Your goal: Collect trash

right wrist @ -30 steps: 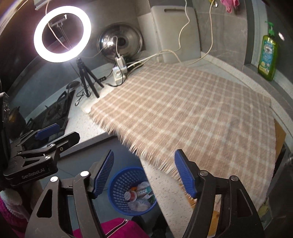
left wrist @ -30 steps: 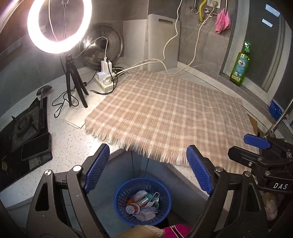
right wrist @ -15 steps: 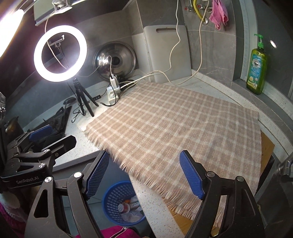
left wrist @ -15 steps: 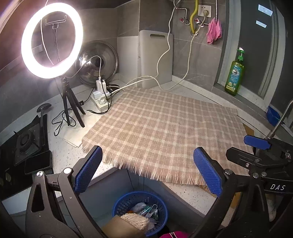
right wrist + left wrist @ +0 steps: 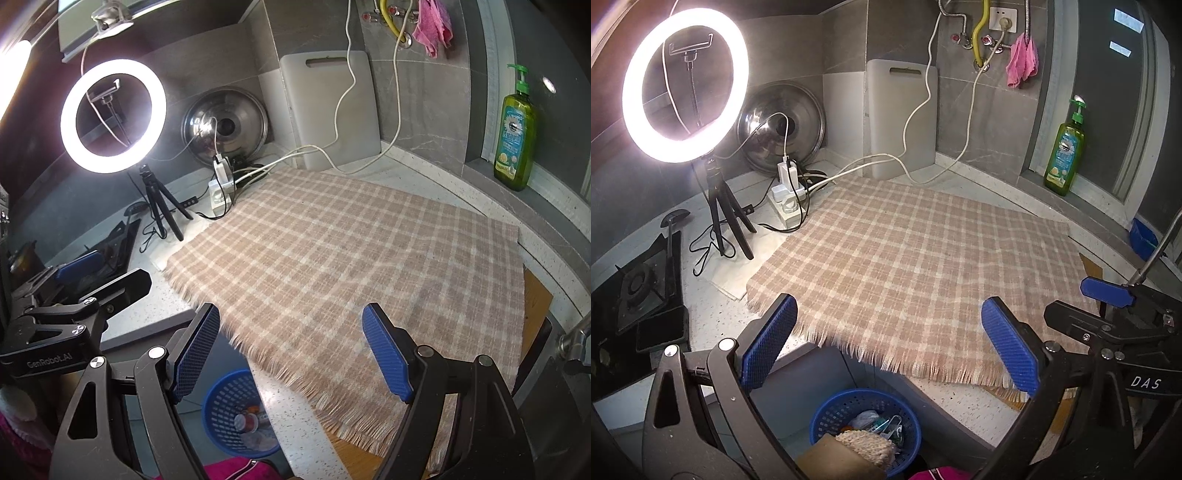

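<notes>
The left gripper (image 5: 890,347) is held at the bottom of its own view with its blue-padded jaws spread wide and nothing between them; the same holds for the right gripper (image 5: 291,354), whose jaws also stand apart and empty. Just below and between the left fingers, at the bottom centre of the frame, a blue plastic basket (image 5: 827,413) is seen on the floor, and collected trash (image 5: 875,424) — wrappers and small packets — lies inside it. In the right wrist view the same basket sits at the lower left, beside the counter's edge. Beyond both grippers a fringed beige plaid cloth (image 5: 916,266) is spread over the speckled countertop (image 5: 713,317), bare of any litter. At the upper left a lit ring light (image 5: 683,85) is carried on a small black tripod, with a white power strip (image 5: 786,203) near it. A white cutting board (image 5: 901,118) is leaned against the grey tiled wall — a green soap bottle (image 5: 1065,151) is stood on the ledge at the right.
</notes>
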Demonstrator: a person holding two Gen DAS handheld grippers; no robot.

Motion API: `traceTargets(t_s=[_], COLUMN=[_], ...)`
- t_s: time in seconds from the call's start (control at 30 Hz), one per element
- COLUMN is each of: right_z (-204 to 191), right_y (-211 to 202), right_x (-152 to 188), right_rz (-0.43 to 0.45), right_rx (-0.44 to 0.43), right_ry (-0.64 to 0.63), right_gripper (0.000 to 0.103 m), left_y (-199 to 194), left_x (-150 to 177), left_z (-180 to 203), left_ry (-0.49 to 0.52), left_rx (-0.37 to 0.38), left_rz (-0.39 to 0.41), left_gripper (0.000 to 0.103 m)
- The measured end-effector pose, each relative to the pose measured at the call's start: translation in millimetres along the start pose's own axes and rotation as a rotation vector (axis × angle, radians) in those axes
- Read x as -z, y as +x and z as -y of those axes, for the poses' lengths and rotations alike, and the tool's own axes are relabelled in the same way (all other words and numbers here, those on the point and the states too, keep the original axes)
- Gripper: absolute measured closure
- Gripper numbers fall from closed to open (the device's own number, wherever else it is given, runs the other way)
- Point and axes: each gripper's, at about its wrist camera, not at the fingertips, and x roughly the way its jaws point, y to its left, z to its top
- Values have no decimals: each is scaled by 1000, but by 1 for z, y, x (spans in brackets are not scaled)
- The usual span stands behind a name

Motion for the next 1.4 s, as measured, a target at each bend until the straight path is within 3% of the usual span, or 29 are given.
traceTargets(t_s=[1.4], right_z=[9], right_y=[13], right_x=[-1], right_rz=[-18], right_rx=[-17], right_ry=[5], right_gripper=[24], left_y=[3], left_x=[2], left_z=[-2], left_ry=[18], left_rx=[-43], left_rz=[-12], left_gripper=[1])
